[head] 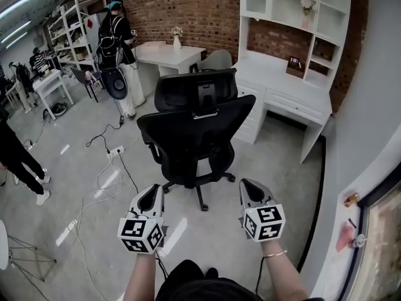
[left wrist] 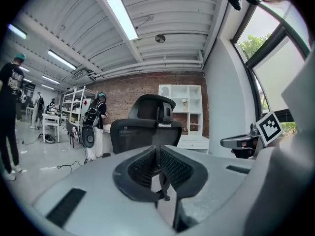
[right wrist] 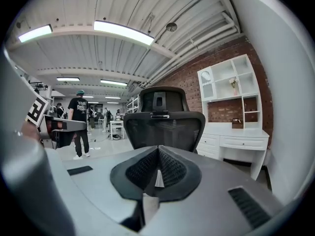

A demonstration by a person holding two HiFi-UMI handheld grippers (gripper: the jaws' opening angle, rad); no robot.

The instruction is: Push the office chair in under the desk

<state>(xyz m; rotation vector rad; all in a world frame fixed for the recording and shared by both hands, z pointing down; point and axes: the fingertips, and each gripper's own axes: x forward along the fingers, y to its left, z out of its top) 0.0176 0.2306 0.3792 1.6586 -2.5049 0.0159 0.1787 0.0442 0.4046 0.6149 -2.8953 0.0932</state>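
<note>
Grey floor [head: 254, 163], seemingly open, between office chair [head: 194, 130] and desk [head: 294, 99]

Open workshop hall: brick wall [head: 188, 8], strip lights [right wrist: 123, 32], shelving racks [head: 72, 27], floor cables [head: 109, 180].

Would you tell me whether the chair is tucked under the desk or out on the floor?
Out. The chair stands on the floor to the left of the desk, and no part of it is in the opening under the desk.
</note>
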